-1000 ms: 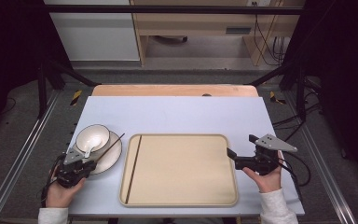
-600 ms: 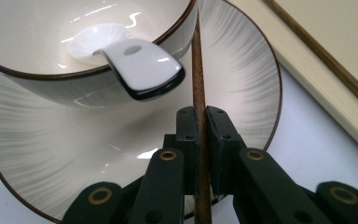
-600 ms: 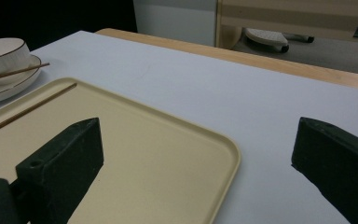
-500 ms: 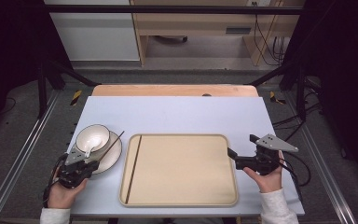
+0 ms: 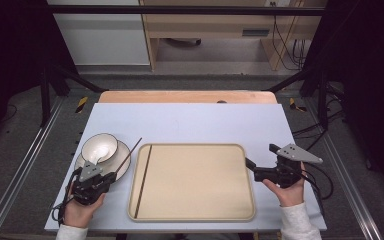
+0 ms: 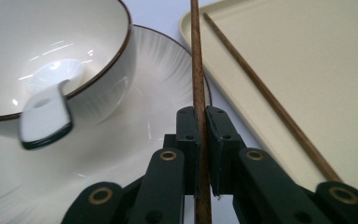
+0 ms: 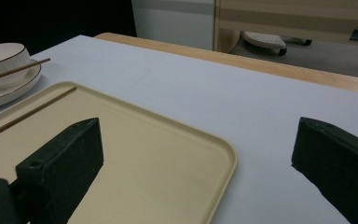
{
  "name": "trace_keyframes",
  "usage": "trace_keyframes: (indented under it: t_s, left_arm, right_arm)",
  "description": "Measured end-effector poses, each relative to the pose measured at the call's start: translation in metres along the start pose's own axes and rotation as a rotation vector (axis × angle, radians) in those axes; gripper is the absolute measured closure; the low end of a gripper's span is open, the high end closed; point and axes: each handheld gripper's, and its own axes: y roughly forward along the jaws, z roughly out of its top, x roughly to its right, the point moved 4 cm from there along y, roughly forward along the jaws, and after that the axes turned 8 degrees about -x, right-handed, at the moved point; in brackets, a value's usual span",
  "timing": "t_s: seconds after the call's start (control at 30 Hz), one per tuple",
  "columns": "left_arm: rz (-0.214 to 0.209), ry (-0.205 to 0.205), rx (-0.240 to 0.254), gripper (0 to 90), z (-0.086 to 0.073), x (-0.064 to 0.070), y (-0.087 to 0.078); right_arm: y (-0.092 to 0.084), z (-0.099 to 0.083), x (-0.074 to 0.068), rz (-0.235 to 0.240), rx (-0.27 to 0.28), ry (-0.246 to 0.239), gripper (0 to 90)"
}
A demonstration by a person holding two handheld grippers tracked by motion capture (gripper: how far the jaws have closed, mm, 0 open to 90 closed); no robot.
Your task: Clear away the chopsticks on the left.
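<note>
Two chopsticks in play. One chopstick is clamped between the left gripper's fingers, running straight up between the two pads in the left gripper view; its shaft extends out past the fingertips over the rim of the saucer. In the high view that same stick angles up-right from the left gripper, its far tip near the tray's top-left corner. Second chopstick lies flat inside the beige tray, along its left edge, apart from both grippers.

White bowl with dark rim sits on the saucer at the tabletop's left side, just beside the tray. White spoon rests in the bowl, handle hanging over the rim toward the left gripper.

Right gripper hovers at the tray's right edge, fingers spread wide and gripping nothing; in the right gripper view one finger sits over the tray, the other over bare tabletop, with the tray's corner between them. Right hand holds it from below; left hand at the tabletop's near-left edge.
</note>
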Motion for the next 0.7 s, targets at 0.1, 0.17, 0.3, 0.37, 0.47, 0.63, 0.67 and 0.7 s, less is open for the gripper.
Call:
trace_keyframes:
  t_s: [0.1,0.17,0.3,0.37,0.47,0.63,0.67,0.7]
  left_arm:
    - [0.008,-0.009,0.011,84.2,0.001,0.008,0.0]
    - [0.009,-0.023,0.023,84.2,0.002,0.013,0.001]
    - [0.006,-0.034,0.033,84.2,0.004,0.022,0.003]
    - [0.011,-0.038,0.036,84.2,0.005,0.026,0.003]
    - [0.027,-0.073,0.062,84.2,0.006,0.032,0.002]
    - [0.054,-0.116,0.091,84.2,0.006,0.041,0.0]
    - [0.06,-0.116,0.092,84.2,0.006,0.043,0.0]
    - [0.065,-0.128,0.1,84.2,0.006,0.045,0.0]
  right_arm:
    - [0.0,0.0,0.0,0.0,0.001,0.001,2.5]
    - [0.0,0.0,0.0,0.0,0.0,0.0,2.5]
    - [-0.001,0.0,0.0,0.001,-0.001,0.001,2.5]
    - [-0.001,0.0,0.0,0.002,-0.001,0.001,2.4]
    - [-0.001,0.0,0.001,0.0,0.002,-0.004,2.4]
    - [-0.004,0.001,0.001,-0.005,0.013,0.008,2.4]
    - [-0.005,0.001,0.001,-0.006,0.011,0.007,2.4]
    - [-0.005,0.001,0.001,-0.007,0.011,0.007,2.4]
